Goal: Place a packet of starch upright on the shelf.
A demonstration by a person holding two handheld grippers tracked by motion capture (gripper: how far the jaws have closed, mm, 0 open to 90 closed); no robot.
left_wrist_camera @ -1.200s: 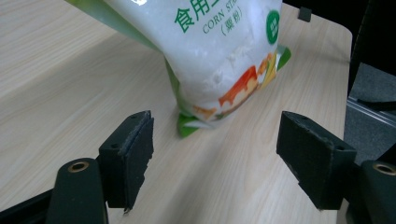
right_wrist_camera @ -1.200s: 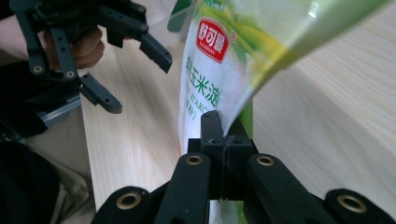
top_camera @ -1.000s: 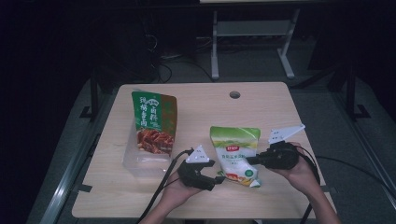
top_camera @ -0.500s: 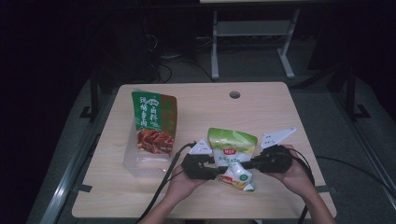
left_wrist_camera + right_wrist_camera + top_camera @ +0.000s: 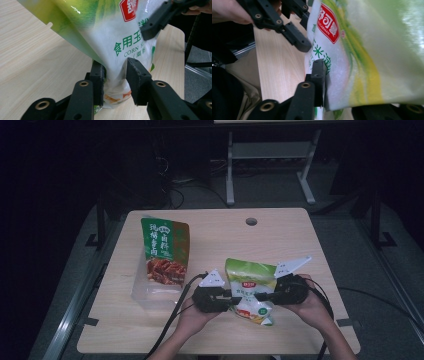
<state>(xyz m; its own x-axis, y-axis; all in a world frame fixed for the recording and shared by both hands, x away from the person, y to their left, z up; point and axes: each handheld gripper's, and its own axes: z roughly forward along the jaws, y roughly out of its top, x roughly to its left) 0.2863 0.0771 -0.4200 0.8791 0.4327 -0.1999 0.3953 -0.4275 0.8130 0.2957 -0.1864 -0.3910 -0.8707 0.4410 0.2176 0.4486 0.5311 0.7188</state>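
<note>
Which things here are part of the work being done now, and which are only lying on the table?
In use:
- green and white corn starch bag, lower end between the jaws of the left gripper
- right gripper, jaws around the bag's other side

Lying about:
- green snack pouch
- clear plastic container under it

The corn starch bag [image 5: 248, 287] is showing a yellow-green top, a white middle with green writing and a red badge. The far left snack bag [image 5: 164, 250] is showing green above and red-brown food below. The surface [image 5: 220, 232] is looking pale, like light wood. Each hand-held gripper [image 5: 226, 298] is looking black.
</note>
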